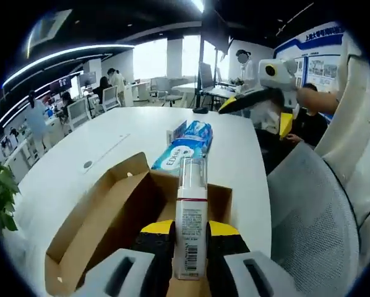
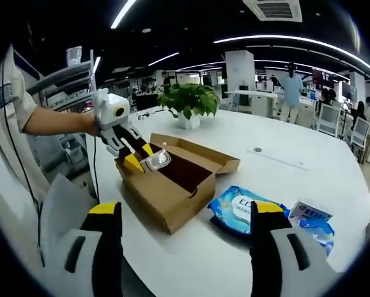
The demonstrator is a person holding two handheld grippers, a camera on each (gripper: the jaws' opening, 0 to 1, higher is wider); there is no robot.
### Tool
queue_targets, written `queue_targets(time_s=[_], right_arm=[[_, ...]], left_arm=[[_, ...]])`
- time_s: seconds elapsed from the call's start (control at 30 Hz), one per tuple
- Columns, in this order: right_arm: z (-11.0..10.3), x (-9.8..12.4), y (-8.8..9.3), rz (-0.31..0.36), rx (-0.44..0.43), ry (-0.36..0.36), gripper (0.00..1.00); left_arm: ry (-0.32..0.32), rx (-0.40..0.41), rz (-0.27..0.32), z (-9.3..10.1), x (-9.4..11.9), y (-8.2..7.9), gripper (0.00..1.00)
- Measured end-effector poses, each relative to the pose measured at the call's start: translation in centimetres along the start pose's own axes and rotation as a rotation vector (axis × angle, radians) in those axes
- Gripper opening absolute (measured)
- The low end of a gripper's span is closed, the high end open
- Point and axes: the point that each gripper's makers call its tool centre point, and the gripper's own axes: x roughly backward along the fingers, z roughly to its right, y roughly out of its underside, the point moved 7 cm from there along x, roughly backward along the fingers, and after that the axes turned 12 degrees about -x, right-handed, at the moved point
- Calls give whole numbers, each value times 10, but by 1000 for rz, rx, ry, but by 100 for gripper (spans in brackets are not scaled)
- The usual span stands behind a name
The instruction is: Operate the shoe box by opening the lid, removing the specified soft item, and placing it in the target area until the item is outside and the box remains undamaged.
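Between left hand-held gripper jaws, bottle.

Bright ceiling strip lights, fisheye-bent edges, perhaps slightly soft

Wipes pack beside shoe box

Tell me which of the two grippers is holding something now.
The left gripper: its jaws clamp a white bottle above the open cardboard box. The right gripper stands wide open, empty.
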Motion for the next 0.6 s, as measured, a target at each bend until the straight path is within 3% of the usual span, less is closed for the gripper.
queue_targets(time_s=[0.33,0.6], right_arm=[[-17,-16,-9,53,-10,-43,71],[-26,-26,-14,80,-44,-86,62]], left_arm=[[-9,67,134,17,-9,-21,19],[10,104,204,32,-15,-31,19]])
